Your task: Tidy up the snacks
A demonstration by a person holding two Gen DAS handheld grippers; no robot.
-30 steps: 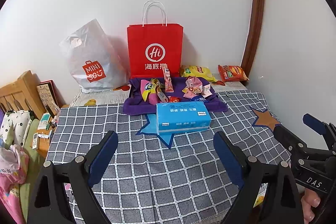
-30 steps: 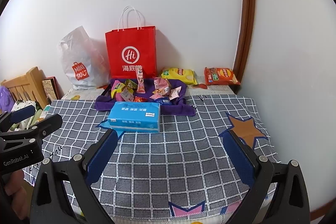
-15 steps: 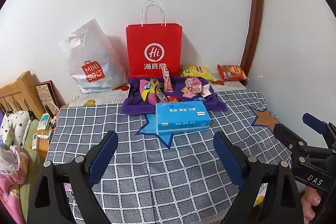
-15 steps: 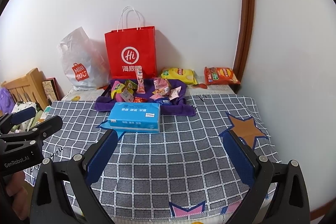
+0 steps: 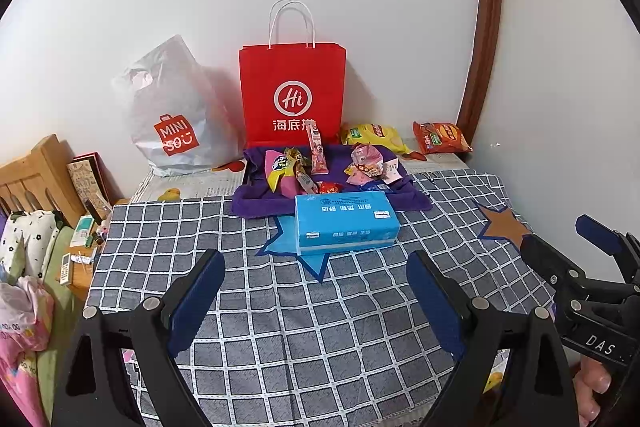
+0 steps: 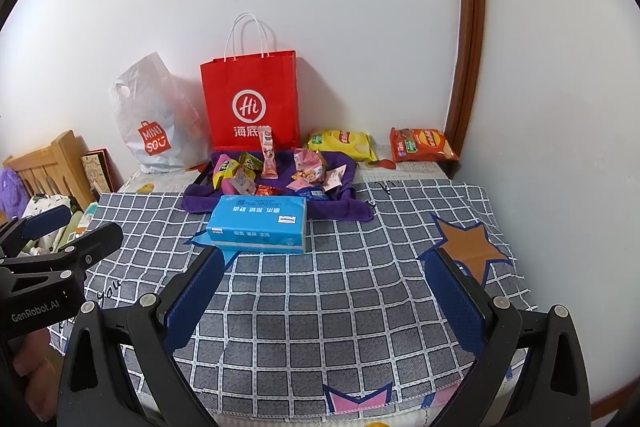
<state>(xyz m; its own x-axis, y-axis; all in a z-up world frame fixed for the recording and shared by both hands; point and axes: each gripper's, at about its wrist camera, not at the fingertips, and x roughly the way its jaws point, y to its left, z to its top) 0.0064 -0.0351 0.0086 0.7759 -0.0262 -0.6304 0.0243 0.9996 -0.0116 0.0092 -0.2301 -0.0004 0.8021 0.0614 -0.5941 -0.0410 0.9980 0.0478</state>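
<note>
Far to your left a wooden headboard [image 5: 38,175] stands beside the table, with a framed picture [image 5: 86,179] leaning next to it. Your left gripper [image 5: 316,291] hangs above the near part of the checked tablecloth [image 5: 320,327]; its jaws are spread wide and have hold of nothing. Against the wall, a translucent Miniso bag [image 5: 176,115] slumps just left of an upright red paper bag [image 5: 292,95].

In front of the red bag lies a purple cloth [image 5: 256,203], and the loose snacks [image 5: 296,171] are heaped on it: a yellow and purple packet [image 5: 276,167] to the left, a tall pink stick pack [image 5: 318,151] leaning at the middle, pink wrappers [image 5: 366,163] to the right. A blue tissue pack [image 5: 346,223] lies flat on the tablecloth, touching the cloth's near edge.

Further right, off the cloth and near the wall, a yellow chip bag [image 5: 374,137] and an orange chip bag [image 5: 440,139] lie side by side beside the brown door frame [image 5: 486,27].

Your right gripper [image 6: 324,287] hovers over the tablecloth nearer the orange star patch [image 6: 464,247], jaws also wide apart, gripping nothing. Both grippers sit well apart from the snacks.
</note>
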